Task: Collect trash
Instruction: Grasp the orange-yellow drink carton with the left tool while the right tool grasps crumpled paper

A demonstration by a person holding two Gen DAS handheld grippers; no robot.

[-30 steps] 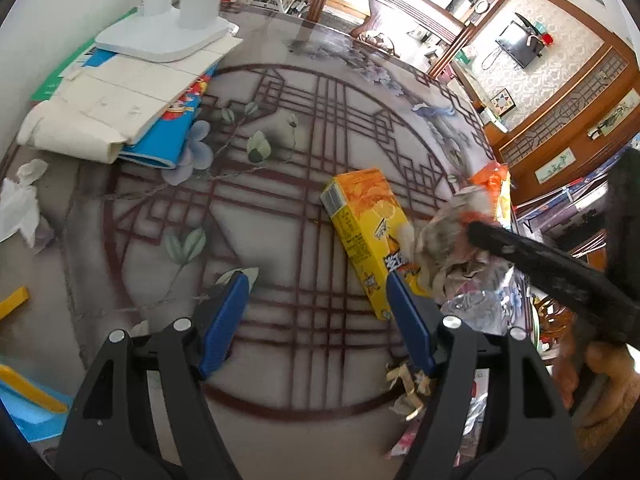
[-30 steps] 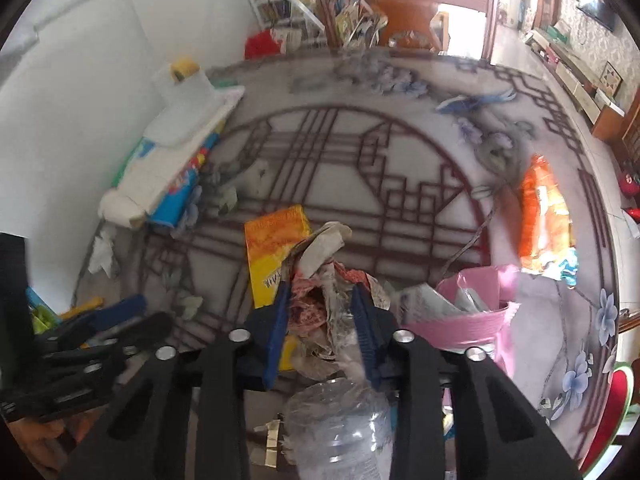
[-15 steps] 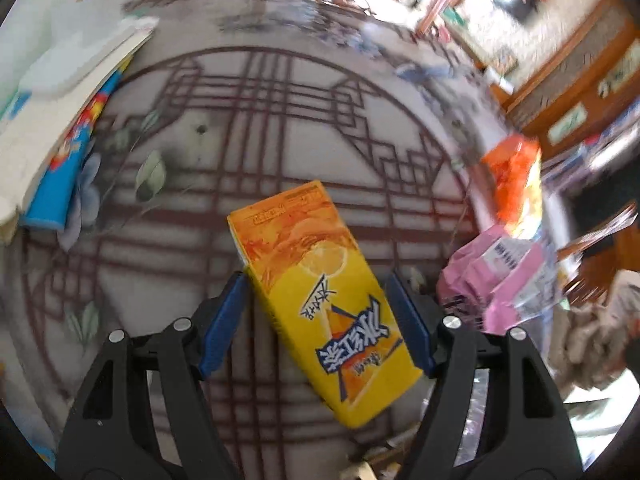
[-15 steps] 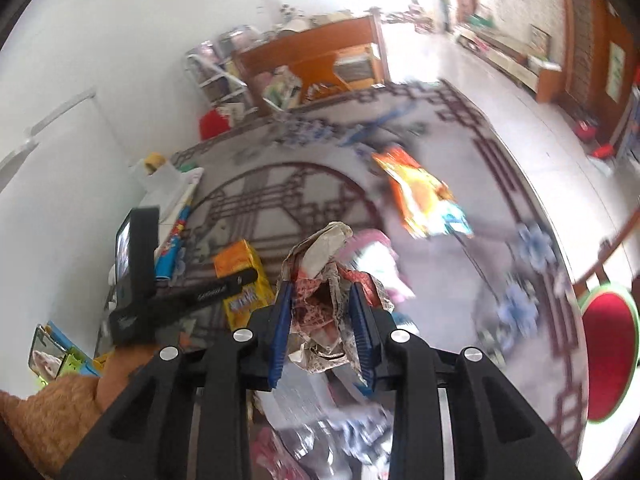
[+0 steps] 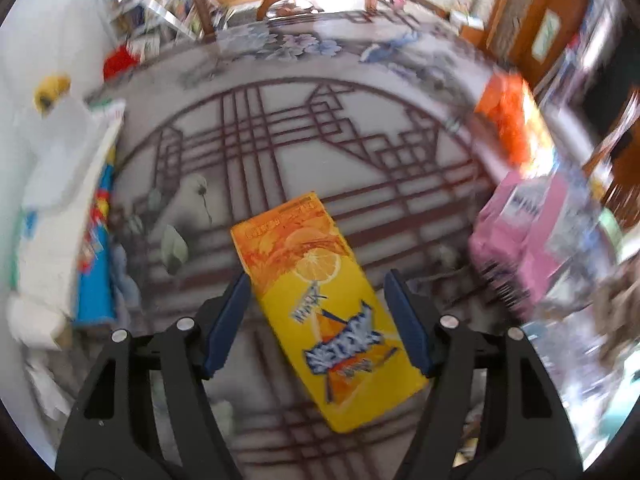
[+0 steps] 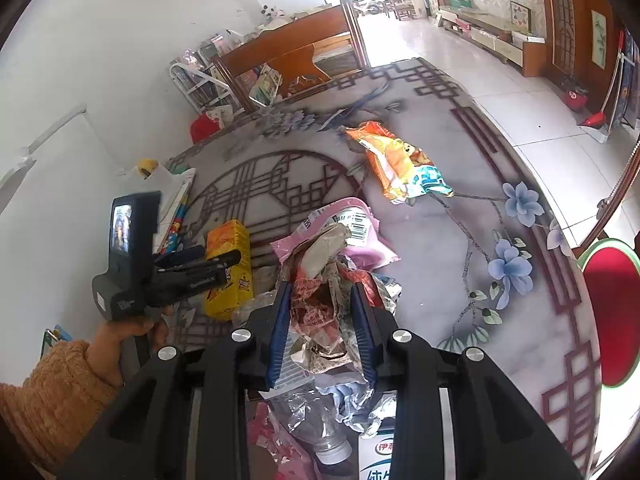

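Note:
A yellow-orange juice carton (image 5: 320, 300) lies flat on the patterned table (image 5: 280, 160). My left gripper (image 5: 316, 280) hovers over it, and its jaws are closing with the carton between them; the right pad stands clear of it. In the right wrist view the same left gripper (image 6: 224, 258) sits over the carton (image 6: 230, 276), held by a hand in an orange sleeve. My right gripper (image 6: 320, 290) is shut on a crumpled wad of paper wrappers (image 6: 324, 248), lifted above the table.
An orange snack bag (image 6: 394, 160) lies further back and a pink plastic bag (image 6: 360, 248) nearer. A crushed clear bottle (image 6: 320, 428) and a white carton (image 6: 380, 464) lie under my right gripper. Books and papers (image 5: 60, 200) are stacked by the wall. A red chair seat (image 6: 612, 312) stands at the table's right.
My left gripper swung over the juice carton, which now lies between its jaws. My right gripper rose and rolled with the wad still in it, away from the carton.

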